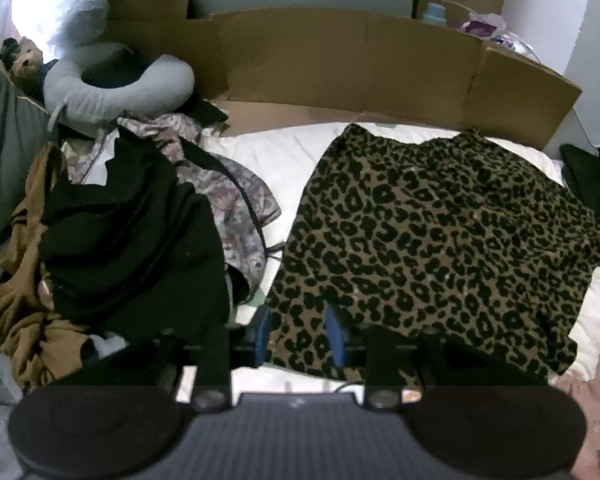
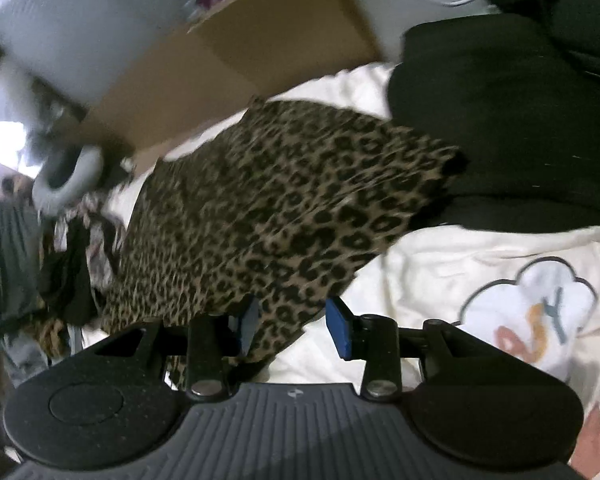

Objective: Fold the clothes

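A leopard-print garment (image 1: 440,232) lies spread flat on the white bed sheet (image 1: 284,160). In the left wrist view my left gripper (image 1: 299,334) hovers over the garment's near left corner. Its blue pads (image 1: 336,336) stand apart, and cloth shows in the gap without being pinched. In the right wrist view the same garment (image 2: 268,200) runs diagonally. My right gripper (image 2: 294,326) is open above its near edge, the left pad over the print and the right pad (image 2: 340,328) over the bare sheet (image 2: 380,280). Neither gripper holds anything.
A heap of unfolded clothes lies at the left: black (image 1: 132,240), brown (image 1: 20,312), patterned (image 1: 236,200). A grey neck pillow (image 1: 116,88) and cardboard wall (image 1: 340,64) are behind. A black fabric mass (image 2: 500,120) and a cloud-print cloth (image 2: 532,308) lie at the right.
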Tool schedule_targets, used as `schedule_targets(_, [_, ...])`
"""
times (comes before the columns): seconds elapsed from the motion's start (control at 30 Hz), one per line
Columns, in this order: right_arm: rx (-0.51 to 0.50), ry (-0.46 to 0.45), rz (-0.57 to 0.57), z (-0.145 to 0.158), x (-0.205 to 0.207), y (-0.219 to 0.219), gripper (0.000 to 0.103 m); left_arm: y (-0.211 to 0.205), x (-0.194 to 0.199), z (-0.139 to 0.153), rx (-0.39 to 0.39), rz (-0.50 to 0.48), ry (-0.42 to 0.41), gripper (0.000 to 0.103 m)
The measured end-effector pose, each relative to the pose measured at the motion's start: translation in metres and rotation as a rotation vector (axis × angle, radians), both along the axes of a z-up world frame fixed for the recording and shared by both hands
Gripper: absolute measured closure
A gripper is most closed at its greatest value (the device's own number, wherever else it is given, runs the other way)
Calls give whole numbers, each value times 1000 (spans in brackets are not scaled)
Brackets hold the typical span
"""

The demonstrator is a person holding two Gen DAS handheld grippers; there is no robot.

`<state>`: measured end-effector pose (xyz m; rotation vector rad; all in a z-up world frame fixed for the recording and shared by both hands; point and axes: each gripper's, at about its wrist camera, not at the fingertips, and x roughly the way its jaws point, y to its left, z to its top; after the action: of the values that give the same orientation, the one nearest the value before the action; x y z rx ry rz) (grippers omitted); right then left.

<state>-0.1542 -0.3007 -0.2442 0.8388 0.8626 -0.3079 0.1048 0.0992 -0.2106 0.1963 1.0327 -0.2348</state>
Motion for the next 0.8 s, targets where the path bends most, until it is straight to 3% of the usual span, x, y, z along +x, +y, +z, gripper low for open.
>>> schedule_targets(0.2, [-6,-17,-76,-2,-21,-16,52,-1,-3,9,-8,24,20,59])
schedule_targets(0.4, [-11,-37,-108,-19,-26,-23,50,5,-1,1,-16,60,33,58])
schedule_targets(0.43, [-11,-39,-112,-23,-25,-24,50,6,-1,0,-12,69,32,57])
schedule_targets(0.5, [-8,-41,-121,-33,-23,-26,50,7,0,-4,0,87,29,42])
schedule_targets(0.53, [-6,-43,-126,-39,-21,-27,50,8,0,-7,0,93,33,40])
schedule_targets(0.8, [29,-58,-167,-94,-9,-29,50,8,-5,-34,3,84,84,39])
